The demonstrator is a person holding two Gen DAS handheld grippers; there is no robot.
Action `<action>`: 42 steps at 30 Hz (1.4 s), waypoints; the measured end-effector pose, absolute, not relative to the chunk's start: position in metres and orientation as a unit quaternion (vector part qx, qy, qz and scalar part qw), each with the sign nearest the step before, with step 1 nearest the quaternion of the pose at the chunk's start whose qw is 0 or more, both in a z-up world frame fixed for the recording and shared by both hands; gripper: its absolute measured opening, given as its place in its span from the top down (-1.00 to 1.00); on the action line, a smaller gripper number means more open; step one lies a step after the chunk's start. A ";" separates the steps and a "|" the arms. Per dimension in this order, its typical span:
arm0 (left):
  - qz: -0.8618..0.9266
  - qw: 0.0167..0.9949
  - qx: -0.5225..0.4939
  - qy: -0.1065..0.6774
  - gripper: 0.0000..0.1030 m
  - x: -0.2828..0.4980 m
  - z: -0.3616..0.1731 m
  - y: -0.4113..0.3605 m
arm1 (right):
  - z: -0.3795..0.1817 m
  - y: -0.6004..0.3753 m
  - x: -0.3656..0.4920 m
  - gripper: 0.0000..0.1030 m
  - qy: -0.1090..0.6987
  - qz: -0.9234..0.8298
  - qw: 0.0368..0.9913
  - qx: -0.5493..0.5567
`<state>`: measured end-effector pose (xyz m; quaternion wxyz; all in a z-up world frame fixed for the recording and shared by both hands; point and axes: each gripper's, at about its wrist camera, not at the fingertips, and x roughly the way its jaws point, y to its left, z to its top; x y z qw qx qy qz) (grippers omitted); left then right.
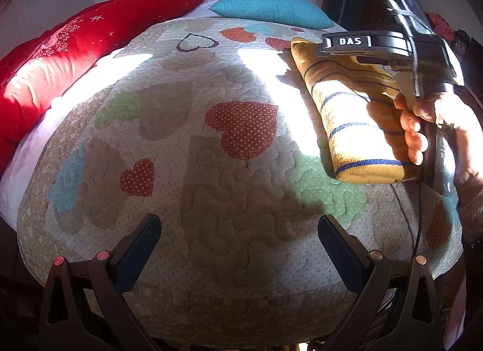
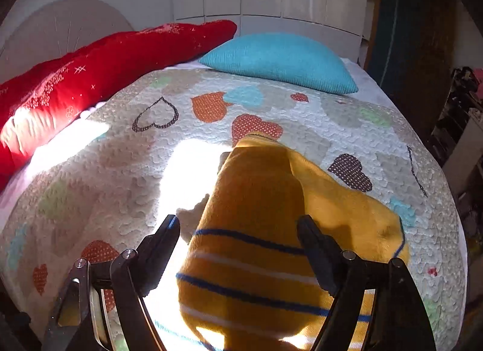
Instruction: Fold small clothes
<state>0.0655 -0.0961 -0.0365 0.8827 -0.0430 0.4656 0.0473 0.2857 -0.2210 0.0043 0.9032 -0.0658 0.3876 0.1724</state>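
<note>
A small mustard-yellow garment (image 2: 256,200) with blue and white stripes lies folded on the heart-patterned quilt (image 2: 120,154). My right gripper (image 2: 238,224) hangs just above its striped end, jaws wide open. Its right finger is over the cloth, its left finger is beside the cloth's edge, and neither pad presses on it. In the left wrist view the same garment (image 1: 356,127) lies at the right, under the black body of the right gripper, which a hand (image 1: 413,127) holds. My left gripper (image 1: 240,227) stands open over bare quilt (image 1: 211,139), well to the left of the garment.
A long red pillow (image 1: 75,58) runs along the left side of the bed. A teal cushion (image 2: 280,61) lies at the far end. White cupboards stand behind. The bed drops off at the right, where dark furniture (image 2: 452,127) stands. Bright sun patches cross the quilt.
</note>
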 end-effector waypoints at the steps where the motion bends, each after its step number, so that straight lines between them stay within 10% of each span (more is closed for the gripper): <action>1: 0.046 0.882 -0.043 0.467 -1.00 0.066 -0.038 -0.097 | 0.004 -0.235 0.282 -0.63 0.390 0.171 0.904 -0.045; 42: 0.032 0.892 0.090 0.443 -1.00 0.058 -0.018 -0.178 | -0.031 -0.357 0.089 -0.62 0.417 0.023 0.908 -0.015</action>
